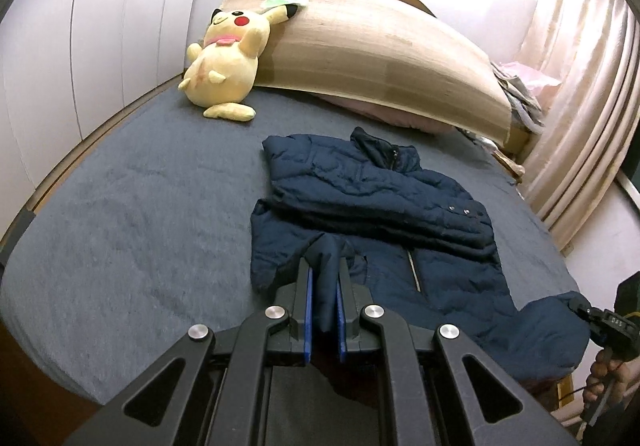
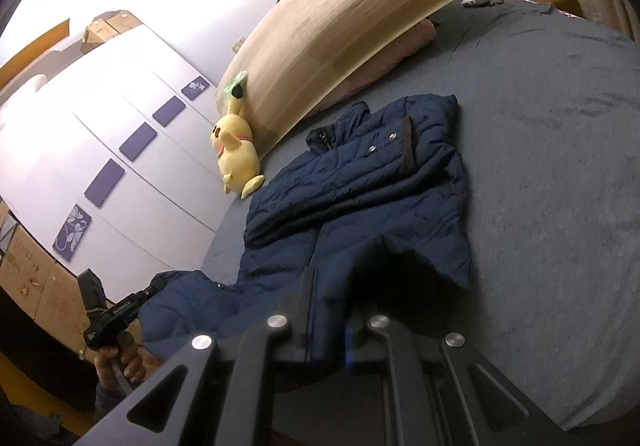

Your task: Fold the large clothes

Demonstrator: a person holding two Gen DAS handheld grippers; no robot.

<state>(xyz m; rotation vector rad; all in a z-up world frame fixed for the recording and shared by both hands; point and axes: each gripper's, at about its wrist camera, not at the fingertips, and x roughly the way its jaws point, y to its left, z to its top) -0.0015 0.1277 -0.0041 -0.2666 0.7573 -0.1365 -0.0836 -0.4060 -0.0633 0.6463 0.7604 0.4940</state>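
Left claw, bottom centre, is clamped on the jacket hem. Right claw, bottom centre, likewise clamped on hem fabric. Jacket lies mid-frame on the bed. Only the right view shows cardboard boxes lower left.

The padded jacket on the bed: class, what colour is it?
Dark navy blue jacket, clearest in the left wrist view.

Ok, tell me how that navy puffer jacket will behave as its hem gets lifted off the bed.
The navy puffer jacket is probably floppy: fabric bunches between the left gripper pads and sags between it and the right gripper. Its quilted padding suggests it is light but springy, so folds may puff open. The smooth shell could slide on the bed.
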